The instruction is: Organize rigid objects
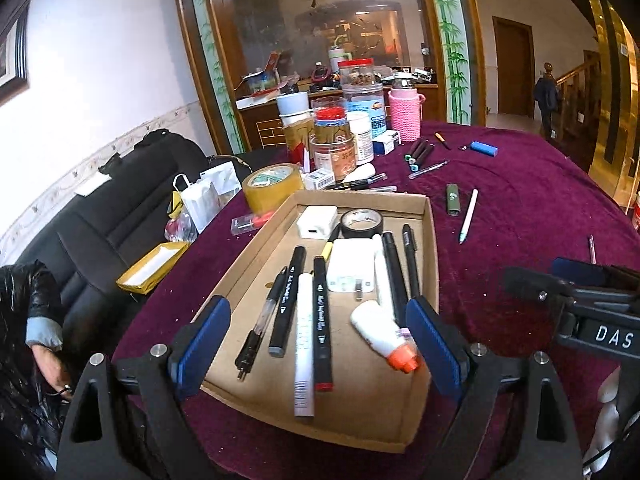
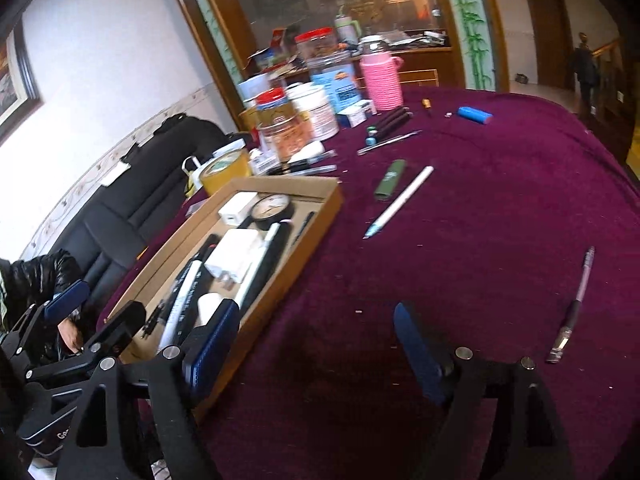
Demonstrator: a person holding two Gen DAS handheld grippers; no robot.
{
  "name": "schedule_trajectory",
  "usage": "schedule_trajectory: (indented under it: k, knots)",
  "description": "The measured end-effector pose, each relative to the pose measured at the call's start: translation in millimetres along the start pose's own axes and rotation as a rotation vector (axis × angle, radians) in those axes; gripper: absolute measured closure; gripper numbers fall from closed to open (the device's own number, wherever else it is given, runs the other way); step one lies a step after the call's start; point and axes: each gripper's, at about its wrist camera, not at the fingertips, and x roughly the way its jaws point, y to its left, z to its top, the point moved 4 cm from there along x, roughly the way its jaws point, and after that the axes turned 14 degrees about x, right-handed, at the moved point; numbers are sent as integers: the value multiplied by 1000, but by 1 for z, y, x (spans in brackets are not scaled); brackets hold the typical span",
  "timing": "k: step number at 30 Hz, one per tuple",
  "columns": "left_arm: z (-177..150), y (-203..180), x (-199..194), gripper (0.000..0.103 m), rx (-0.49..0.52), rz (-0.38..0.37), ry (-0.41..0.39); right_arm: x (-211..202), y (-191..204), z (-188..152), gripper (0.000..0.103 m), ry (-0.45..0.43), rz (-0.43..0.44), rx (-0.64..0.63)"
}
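A shallow cardboard tray (image 1: 256,248) lies on the purple tablecloth. In it are black markers (image 1: 289,300), a white tube (image 1: 304,344), a white glue bottle with an orange cap (image 1: 384,334), a white charger (image 1: 352,270) and a black tape roll (image 1: 362,222). My left gripper (image 1: 318,320) hangs open over the tray's near half, nothing between its fingers. My right gripper (image 2: 314,316) is open over bare cloth just right of the tray (image 2: 280,280), also with nothing in it. On the cloth beyond lie a white pen (image 2: 400,202), a green stick (image 2: 390,180) and a clear pen (image 2: 576,304).
Jars (image 1: 332,140), a pink knitted bottle (image 1: 406,110), a yellow tape roll (image 1: 272,186), dark markers (image 2: 390,122) and a blue cylinder (image 2: 474,115) crowd the table's far side. A black sofa (image 1: 120,208) and a person's sleeve (image 1: 40,328) are at the left.
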Motion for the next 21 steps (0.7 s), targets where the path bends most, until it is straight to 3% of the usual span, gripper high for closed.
schedule_trajectory:
  k: [15,21]
  knots:
    - [11,-33,-22,14,72,75,-46,-19,-38,-3,18,-37,-44,28]
    - [18,-15,-63,13,5,152,-200,-32,-33,-5,18,-99,-62,-19]
